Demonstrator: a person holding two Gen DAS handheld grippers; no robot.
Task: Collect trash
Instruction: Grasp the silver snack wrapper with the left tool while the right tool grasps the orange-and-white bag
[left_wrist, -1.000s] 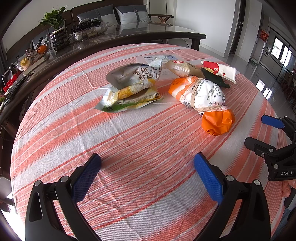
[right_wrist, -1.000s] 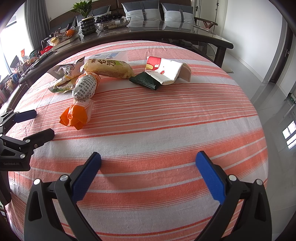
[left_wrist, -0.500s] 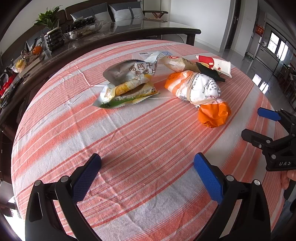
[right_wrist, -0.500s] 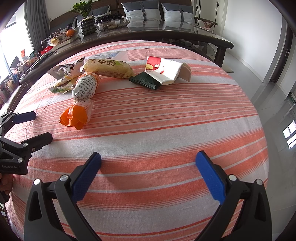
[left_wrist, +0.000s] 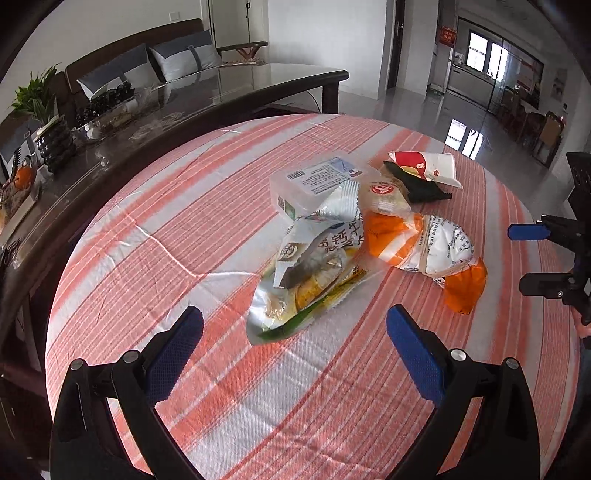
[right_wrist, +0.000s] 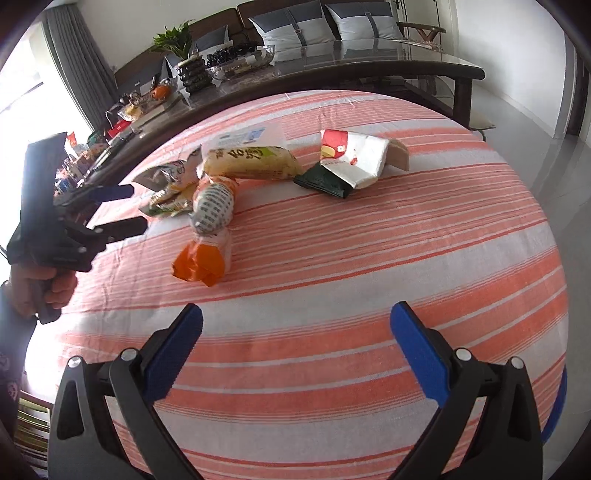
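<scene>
Trash lies in a pile on a round table with an orange-and-white striped cloth (left_wrist: 155, 236). Nearest my left gripper (left_wrist: 293, 350), which is open and empty, is a torn silver and yellow-green wrapper (left_wrist: 306, 284), just beyond the fingertips. Behind it lie an orange-and-white bag (left_wrist: 428, 251), a clear plastic box (left_wrist: 314, 181), a black packet (left_wrist: 421, 184) and a red-and-white packet (left_wrist: 424, 164). My right gripper (right_wrist: 295, 334) is open and empty, short of the orange bag (right_wrist: 207, 240). A yellow bread pack (right_wrist: 251, 162) and the red-and-white packet (right_wrist: 354, 155) lie farther back.
A dark glass-topped table (left_wrist: 177, 99) with a plant (left_wrist: 37, 99), fruit and bowls stands just behind the round table. A sofa with cushions (right_wrist: 306, 26) is against the wall. The right gripper shows at the right edge of the left wrist view (left_wrist: 535, 258).
My left gripper has moved forward and swung left, so the silver wrapper now lies just ahead between its fingers. My right gripper has moved closer to the pile.
</scene>
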